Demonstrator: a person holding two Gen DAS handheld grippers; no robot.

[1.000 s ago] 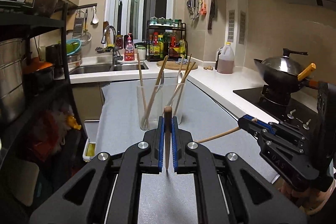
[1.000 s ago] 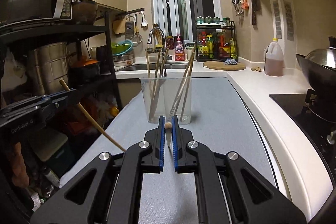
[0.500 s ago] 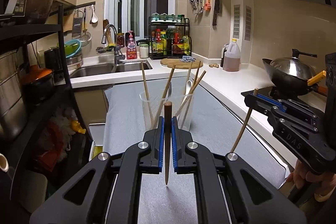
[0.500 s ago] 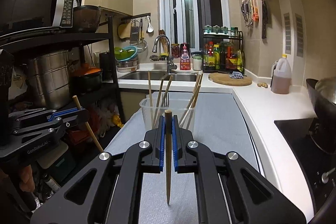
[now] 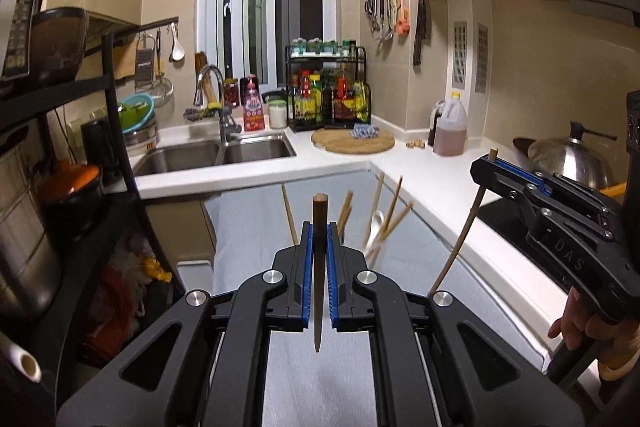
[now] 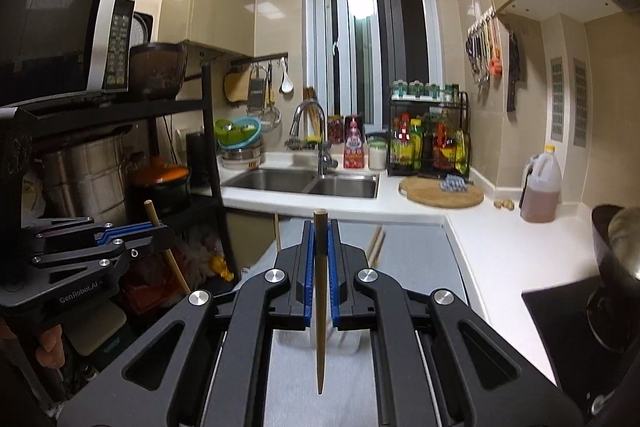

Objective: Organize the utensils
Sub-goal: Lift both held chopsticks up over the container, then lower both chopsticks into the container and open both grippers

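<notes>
My left gripper (image 5: pixel 319 239) is shut on a brown chopstick (image 5: pixel 318 267) held upright, tip pointing down. My right gripper (image 6: pixel 320 239) is shut on a wooden chopstick (image 6: pixel 320 307), also upright. Both are raised above the grey mat (image 5: pixel 248 219). The clear cup (image 6: pixel 316 337) with several chopsticks (image 5: pixel 390 215) and a white spoon (image 5: pixel 374 227) sits just beyond and below the fingers, mostly hidden. The right gripper also shows in the left wrist view (image 5: pixel 486 169). The left gripper also shows in the right wrist view (image 6: pixel 158 231).
A sink (image 5: pixel 216 151) and tap lie behind the mat. A black shelf rack (image 6: pixel 208 147) with pots and a microwave (image 6: pixel 60 43) stands at left. A wok (image 5: pixel 568 155) sits on the stove at right. A cutting board (image 6: pixel 442 191) and oil jug (image 6: pixel 540 187) rest on the white counter.
Both grippers have risen with their chopsticks, now held vertical. The cup has dropped lower in both views, behind the fingers.
</notes>
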